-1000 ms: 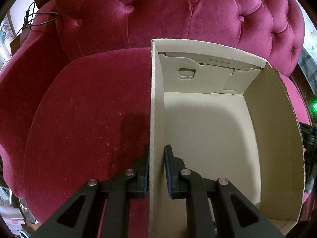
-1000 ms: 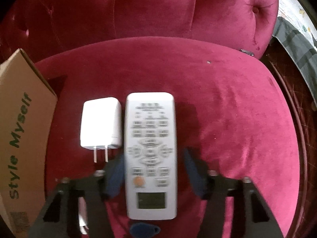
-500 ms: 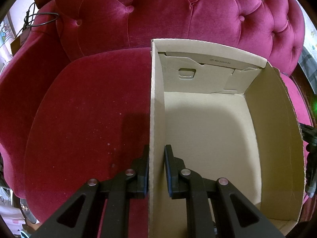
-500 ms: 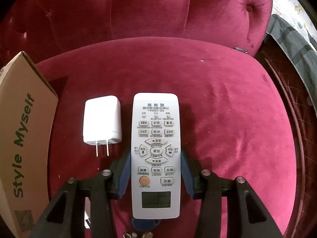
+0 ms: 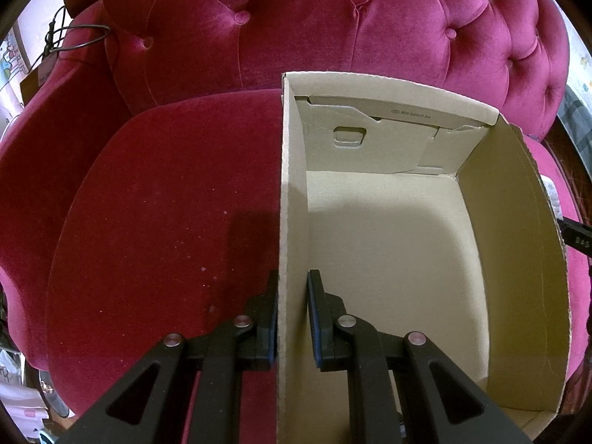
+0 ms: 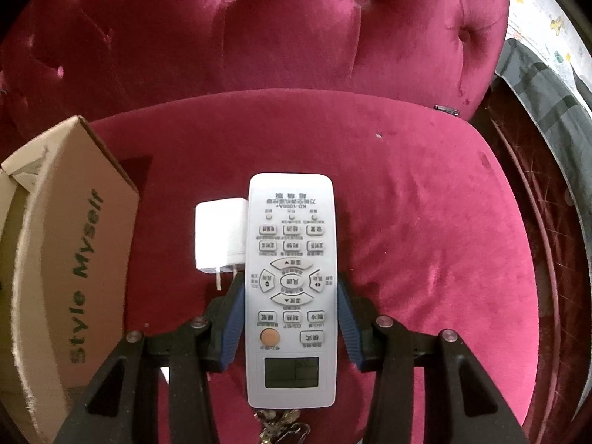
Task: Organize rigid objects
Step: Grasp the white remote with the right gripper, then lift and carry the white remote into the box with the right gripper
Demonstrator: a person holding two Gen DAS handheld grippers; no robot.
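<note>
And up it came! The right gripper [image 6: 291, 318] clamped the remote [image 6: 291, 288] and lifted it at frame centre, overlapping the charger [image 6: 221, 238]. The left gripper [image 5: 292, 318] stayed pinched on the cardboard box [image 5: 292, 222] wall, ready for the drop-in.

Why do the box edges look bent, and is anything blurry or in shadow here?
Left wrist view: the wide lens bows the cardboard box walls into curves; the picture is sharp, with a dark shadow on the red cushion beside the box. Right wrist view: the remote reads fairly clearly, the charger looks slightly soft, and the corners go black.
</note>
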